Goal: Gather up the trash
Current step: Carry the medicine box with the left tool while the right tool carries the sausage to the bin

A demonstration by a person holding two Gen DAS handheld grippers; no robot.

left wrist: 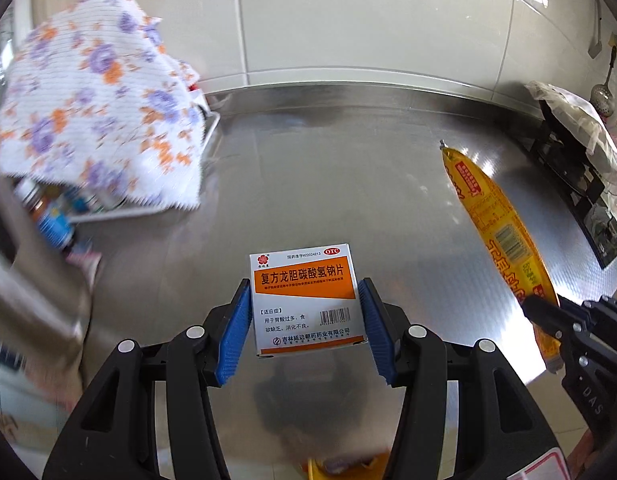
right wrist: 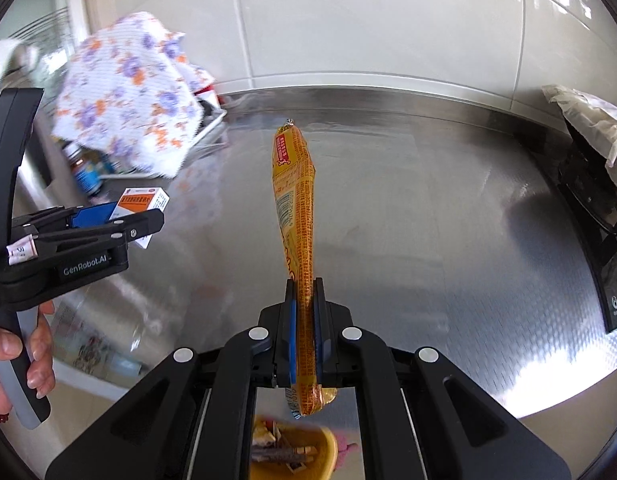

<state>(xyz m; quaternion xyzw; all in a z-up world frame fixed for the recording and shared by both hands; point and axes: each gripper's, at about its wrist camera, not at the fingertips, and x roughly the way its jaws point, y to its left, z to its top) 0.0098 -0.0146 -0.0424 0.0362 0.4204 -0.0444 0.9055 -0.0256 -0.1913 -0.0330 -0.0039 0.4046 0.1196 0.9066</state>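
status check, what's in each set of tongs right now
Left tongs shut on medicine box. Right tongs shut on sausage pack. Both held above steel counter. Yellow bin below, nothing in the way.

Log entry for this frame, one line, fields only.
left tongs: shut on medicine box | right tongs: shut on sausage pack | both held above steel counter | yellow bin below
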